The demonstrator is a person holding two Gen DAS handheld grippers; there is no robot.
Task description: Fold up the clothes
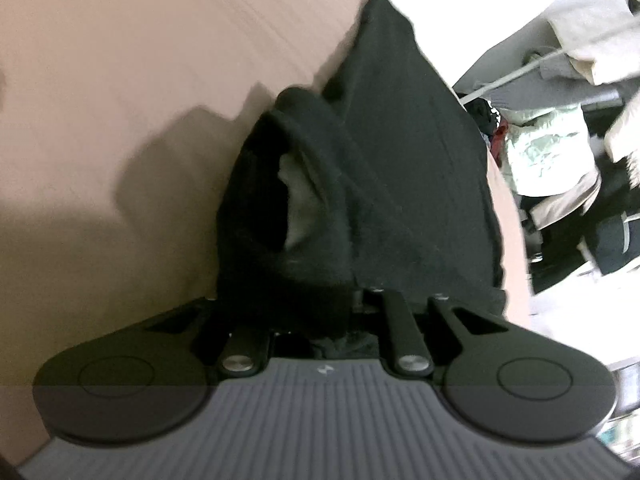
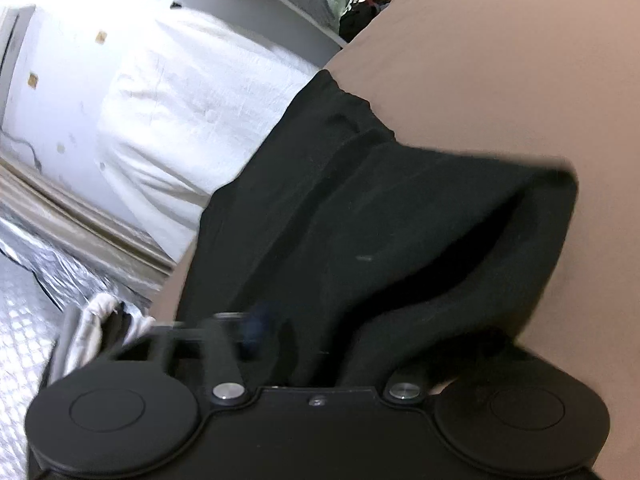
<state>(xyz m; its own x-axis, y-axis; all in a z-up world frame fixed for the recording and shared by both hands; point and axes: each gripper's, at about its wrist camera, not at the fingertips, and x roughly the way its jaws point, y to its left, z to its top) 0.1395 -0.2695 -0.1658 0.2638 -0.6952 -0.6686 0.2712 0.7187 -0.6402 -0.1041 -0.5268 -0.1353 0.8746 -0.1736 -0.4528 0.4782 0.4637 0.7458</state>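
A black garment (image 1: 400, 160) lies on the tan table top (image 1: 120, 80) and bunches up toward my left gripper (image 1: 340, 304). Its cloth covers the fingertips, and the jaws stand close together, shut on a fold of it. A pale label or lining shows inside an opening of the cloth. In the right wrist view the same black garment (image 2: 360, 208) stretches from the table (image 2: 500, 60) edge into my right gripper (image 2: 304, 344). This gripper is shut on the cloth too, with its fingertips buried in it. A loose fold lifts toward the right.
A heap of mixed clothes (image 1: 552, 152) lies beyond the table's right edge in the left wrist view. In the right wrist view, a white cloth (image 2: 180, 92) hangs left of the table, with silvery foil matting (image 2: 40, 280) on the floor below.
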